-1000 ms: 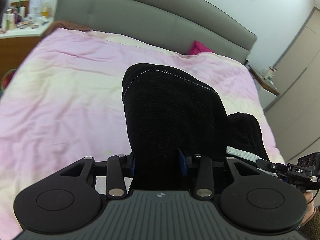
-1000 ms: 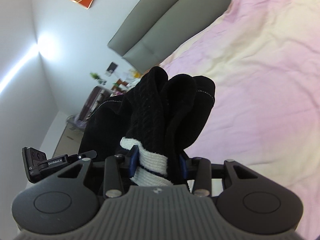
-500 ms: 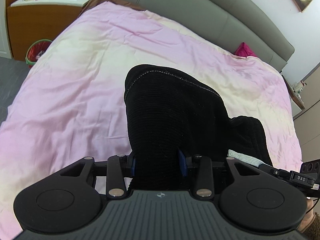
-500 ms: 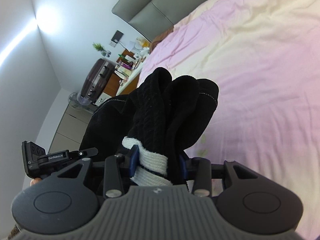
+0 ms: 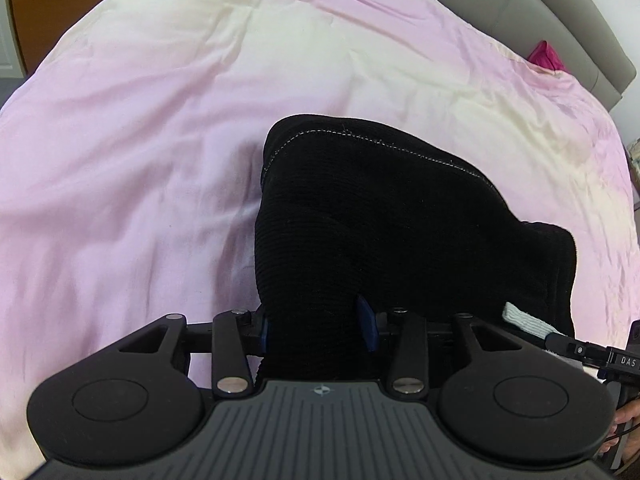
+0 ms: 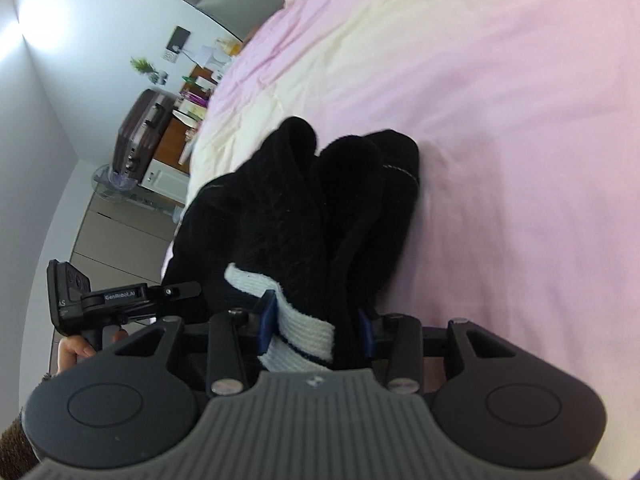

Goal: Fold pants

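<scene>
Black knit pants [image 5: 380, 220] with a white waistband [image 5: 524, 320] hang folded between both grippers, low over the pink bed cover [image 5: 160, 120]. My left gripper [image 5: 316, 328] has thick black cloth filling the gap between its blue pads; its jaws are opening. In the right wrist view the pants [image 6: 320, 208] bunch in front of my right gripper [image 6: 316, 328], which is shut on the waistband [image 6: 296, 332] and the black folds beside it. The pants' far end touches the bed cover [image 6: 500, 120]. A hand [image 6: 72, 352] holds the left gripper's handle at the left.
A grey headboard [image 5: 560, 12] and a magenta pillow [image 5: 544, 54] lie at the bed's far end. A wooden cabinet [image 5: 36, 12] stands past the bed's left side. A dark suitcase [image 6: 140, 136], a cluttered desk [image 6: 192, 92] and a fan [image 6: 112, 180] stand beside the bed.
Both grippers have sunk toward the bed with the pants between them, and the bed cover now fills both views. The left pads stand slightly wider apart.
</scene>
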The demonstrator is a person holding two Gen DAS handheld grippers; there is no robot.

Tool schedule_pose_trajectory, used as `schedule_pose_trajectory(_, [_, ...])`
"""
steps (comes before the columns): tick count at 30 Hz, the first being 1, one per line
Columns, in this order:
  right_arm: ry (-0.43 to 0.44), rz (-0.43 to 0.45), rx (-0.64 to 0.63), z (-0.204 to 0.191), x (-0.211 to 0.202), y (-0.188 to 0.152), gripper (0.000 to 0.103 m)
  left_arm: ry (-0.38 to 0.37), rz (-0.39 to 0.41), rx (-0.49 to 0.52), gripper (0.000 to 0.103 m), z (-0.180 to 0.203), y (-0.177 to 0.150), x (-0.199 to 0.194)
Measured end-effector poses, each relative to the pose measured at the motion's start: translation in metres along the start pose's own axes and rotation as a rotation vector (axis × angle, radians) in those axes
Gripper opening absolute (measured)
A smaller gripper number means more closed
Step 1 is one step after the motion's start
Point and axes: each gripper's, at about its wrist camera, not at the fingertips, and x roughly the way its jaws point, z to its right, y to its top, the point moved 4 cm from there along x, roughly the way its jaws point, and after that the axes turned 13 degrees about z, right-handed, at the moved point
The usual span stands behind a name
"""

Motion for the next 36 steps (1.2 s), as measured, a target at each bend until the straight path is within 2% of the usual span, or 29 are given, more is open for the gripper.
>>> schedule_pose_trajectory(5, [-0.049, -0.012, 0.006, 0.008, 0.01, -0.007, 0.041, 0.03, 0.02, 0.02, 0.054, 0.004, -0.005, -0.004])
schedule_pose_trajectory(7, [-0.066, -0.02, -0.001, 0.006, 0.008, -0.005, 0.05, 0.045, 0.038, 0.043, 0.061, 0.007, -0.002, -0.01])
schedule_pose_trajectory(9, [-0.094, -0.035, -0.027, 0.001, 0.003, 0.0, 0.064, 0.063, 0.058, 0.076, 0.063, 0.01, 0.001, -0.02])
schedule_pose_trajectory(13, [-0.132, 0.002, -0.172, -0.017, -0.027, 0.013, 0.064, 0.114, 0.136, 0.186, 0.062, 0.021, 0.009, -0.05])
schedule_pose_trajectory(14, [-0.136, 0.024, -0.213, -0.024, -0.033, 0.018, 0.062, 0.119, 0.163, 0.203, 0.059, 0.024, 0.014, -0.055])
schedule_pose_trajectory(17, [-0.155, 0.092, -0.351, -0.052, -0.038, 0.037, 0.039, 0.118, 0.236, 0.193, 0.055, 0.032, 0.031, -0.06])
schedule_pose_trajectory(18, [-0.161, 0.105, -0.397, -0.062, -0.035, 0.041, 0.035, 0.117, 0.252, 0.178, 0.054, 0.034, 0.037, -0.055])
schedule_pose_trajectory(22, [-0.182, 0.138, -0.522, -0.098, 0.001, 0.049, 0.033, 0.108, 0.286, 0.09, 0.048, 0.033, 0.053, -0.026])
schedule_pose_trajectory(24, [-0.235, 0.163, -0.577, -0.101, 0.021, 0.051, 0.029, 0.128, 0.272, 0.082, 0.041, 0.031, 0.054, -0.009])
schedule_pose_trajectory(27, [-0.324, 0.132, -0.584, -0.083, 0.047, 0.055, 0.018, 0.175, 0.245, 0.11, 0.042, 0.027, 0.05, 0.014])
schedule_pose_trajectory(32, [-0.36, 0.099, -0.533, -0.052, 0.071, 0.06, 0.017, 0.224, 0.205, 0.1, 0.052, 0.02, 0.05, 0.036])
schedule_pose_trajectory(36, [-0.379, 0.094, -0.516, -0.053, 0.075, 0.065, 0.018, 0.24, 0.224, 0.115, 0.05, 0.027, 0.051, 0.015])
